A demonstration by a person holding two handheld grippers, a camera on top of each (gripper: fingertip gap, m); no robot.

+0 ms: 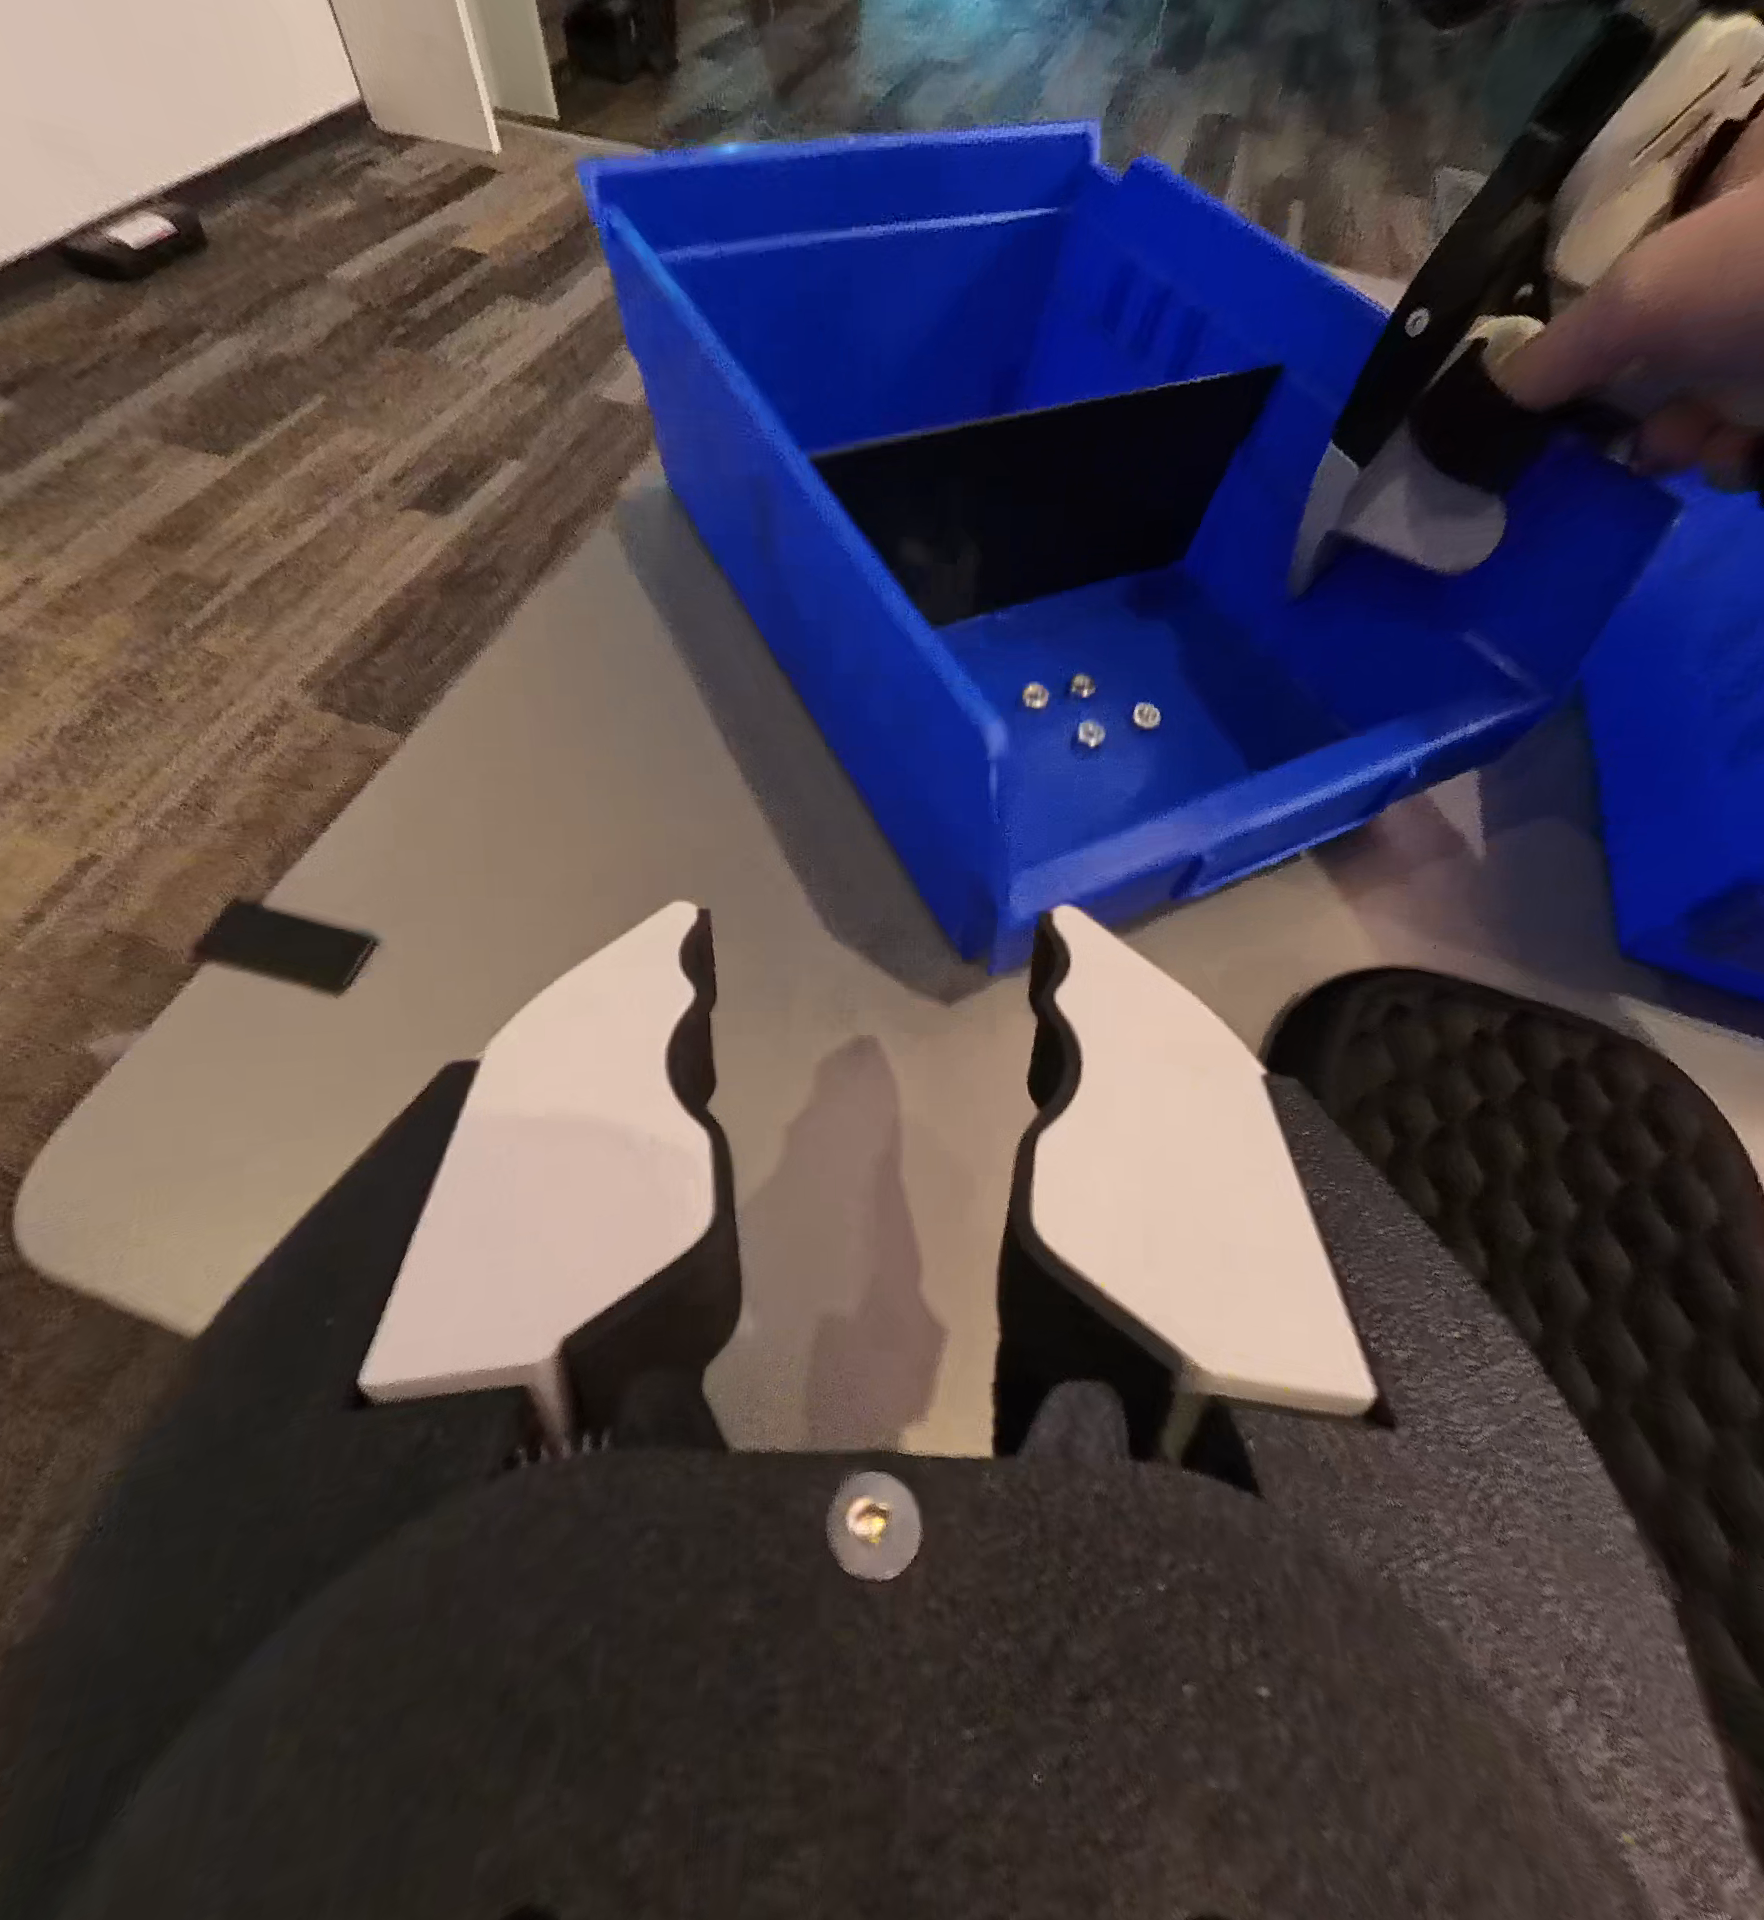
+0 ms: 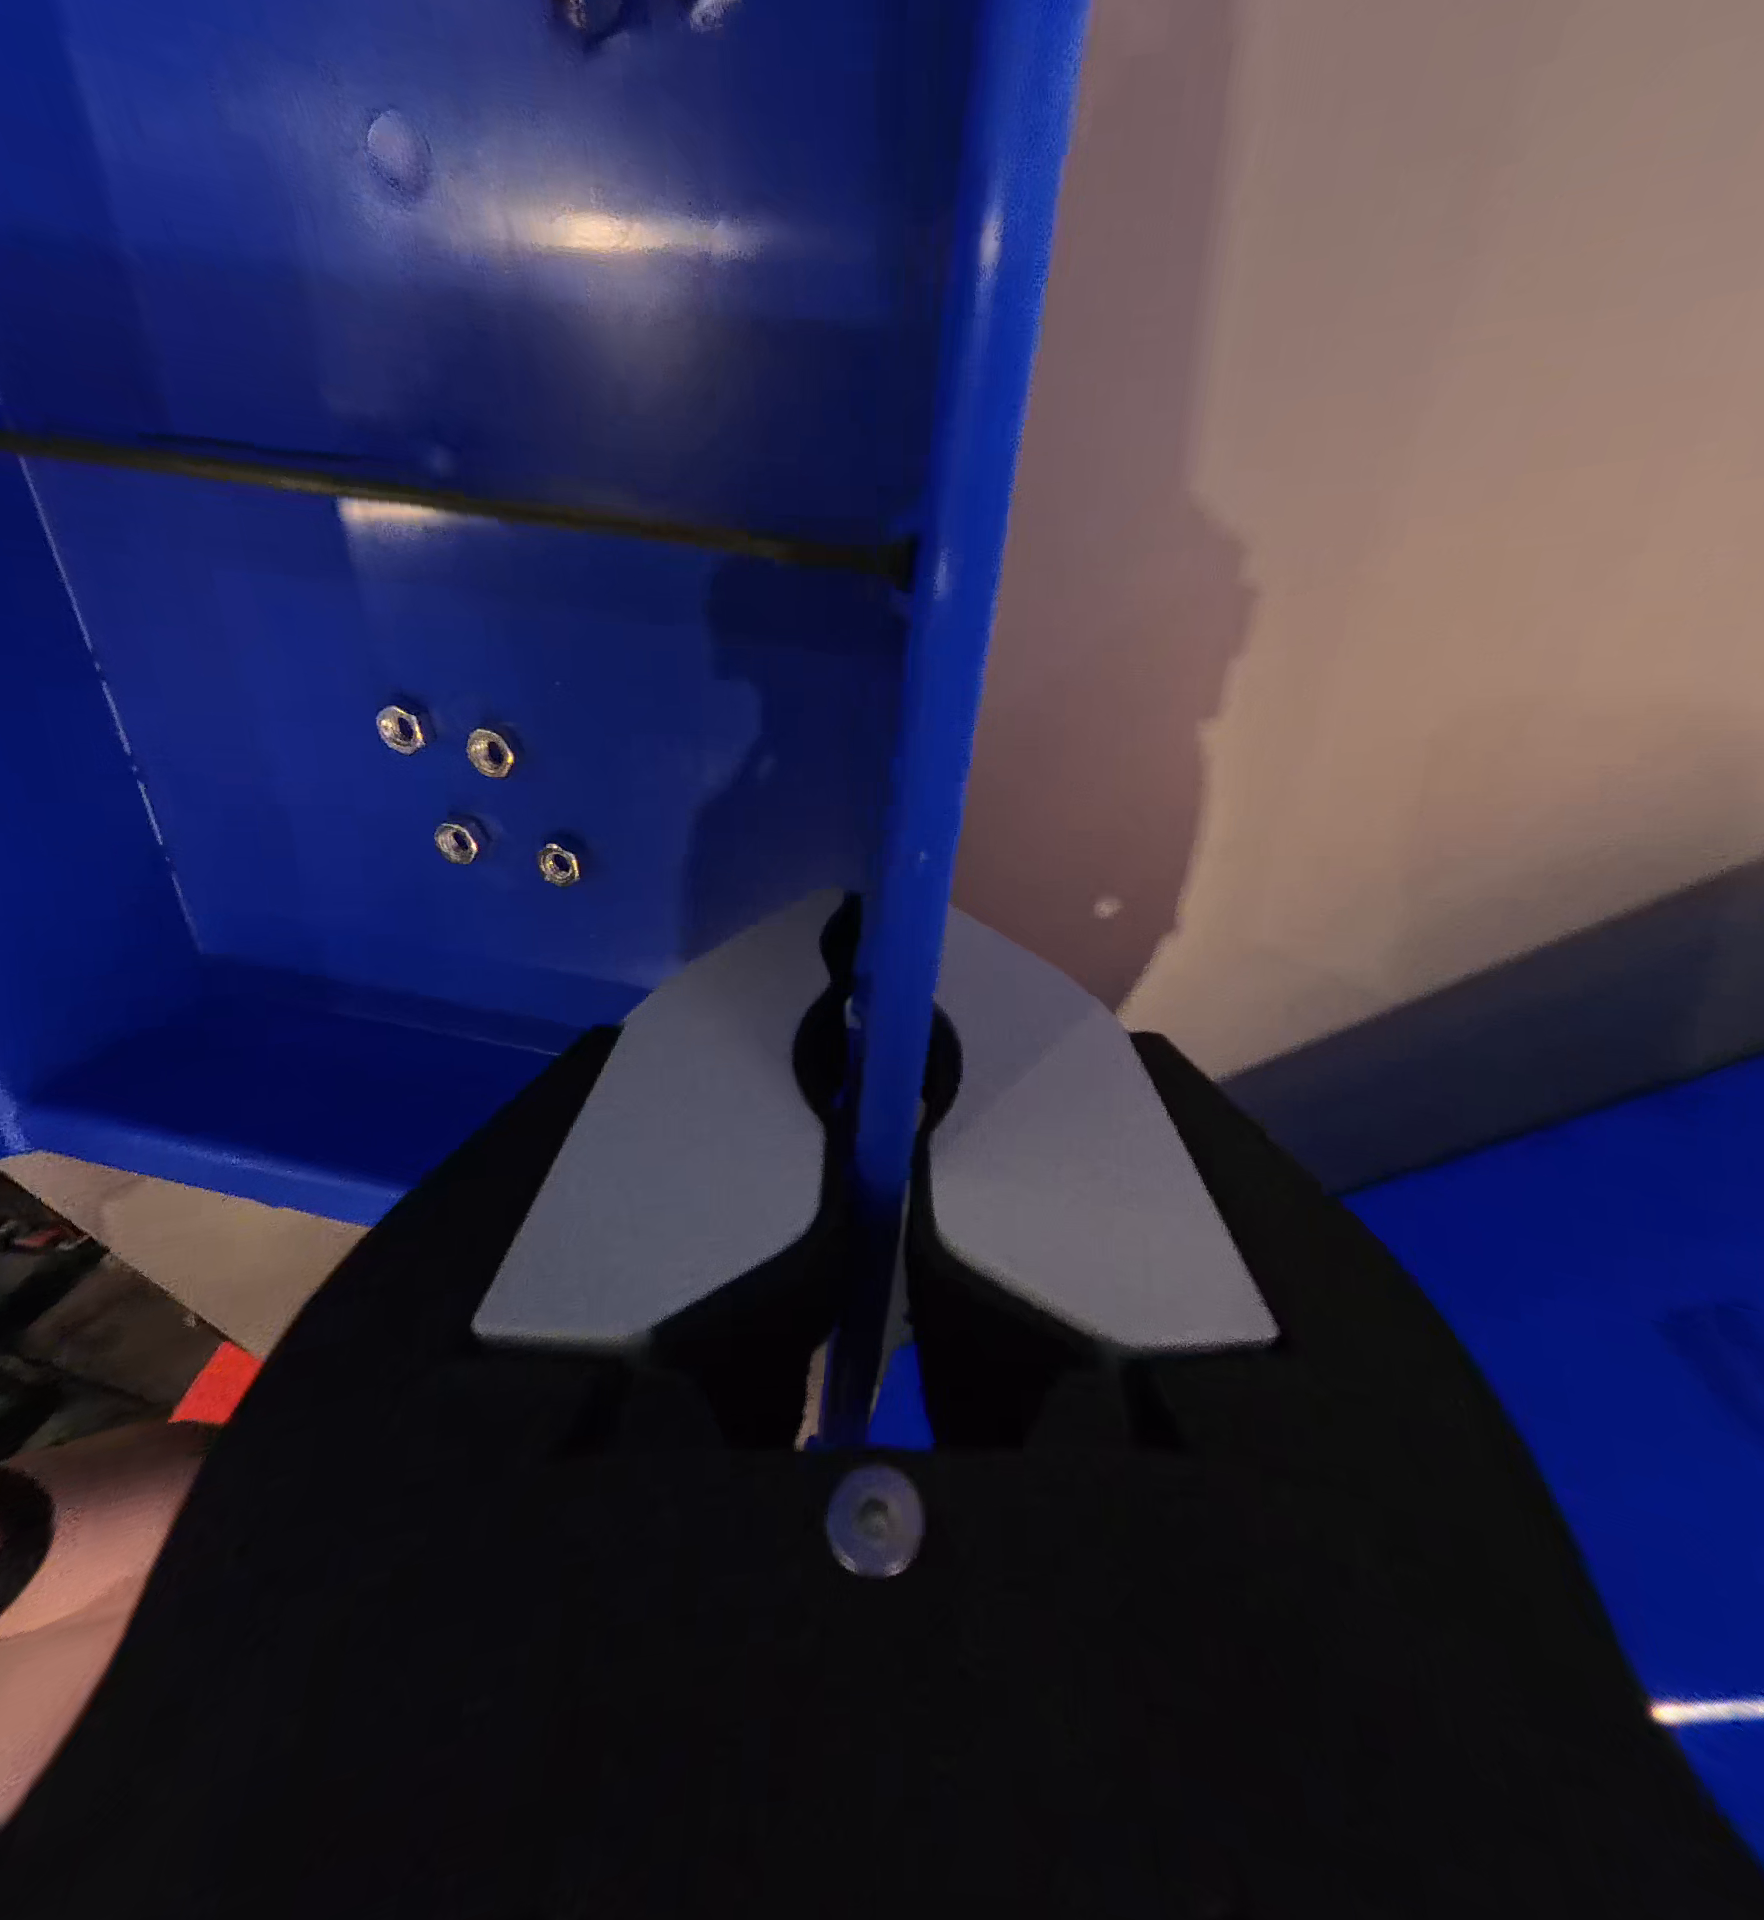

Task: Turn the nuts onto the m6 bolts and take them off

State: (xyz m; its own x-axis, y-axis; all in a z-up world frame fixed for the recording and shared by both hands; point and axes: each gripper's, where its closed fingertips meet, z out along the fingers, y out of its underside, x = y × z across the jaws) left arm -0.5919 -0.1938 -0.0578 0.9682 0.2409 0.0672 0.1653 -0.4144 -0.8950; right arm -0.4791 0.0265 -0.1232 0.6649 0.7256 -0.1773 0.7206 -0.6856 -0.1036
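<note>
Nearest of all, the left gripper (image 1: 870,945) hangs over the pale desk (image 1: 462,894) with its jaws spread apart and nothing between them, the white fingers (image 1: 587,1143) pointing toward a blue bin (image 1: 857,644). Just right of it, a black mesh chair back (image 1: 1543,1195) curves up at the desk's edge.

Beyond, the blue bin sits on the desk with its low front facing the camera. Four small silvery nuts (image 1: 1086,712) lie loose in a cluster on the floor of its front compartment, close together but apparently not touching. Behind them a black divider (image 1: 1044,499) stands across the bin.

On the bin's right wall, the right gripper (image 2: 883,914), held by a hand (image 1: 1688,301), has its jaws closed on the rim of the blue bin (image 2: 951,623), one finger inside and one outside. From its own camera the nuts (image 2: 478,795) lie to the left of the clamped wall, well apart from the fingers.

A second blue bin (image 1: 1730,748) stands just to the right. Something shiny glints in the far compartment, too blurred to name. Farther off, patterned carpet (image 1: 234,436) runs to a white wall.
</note>
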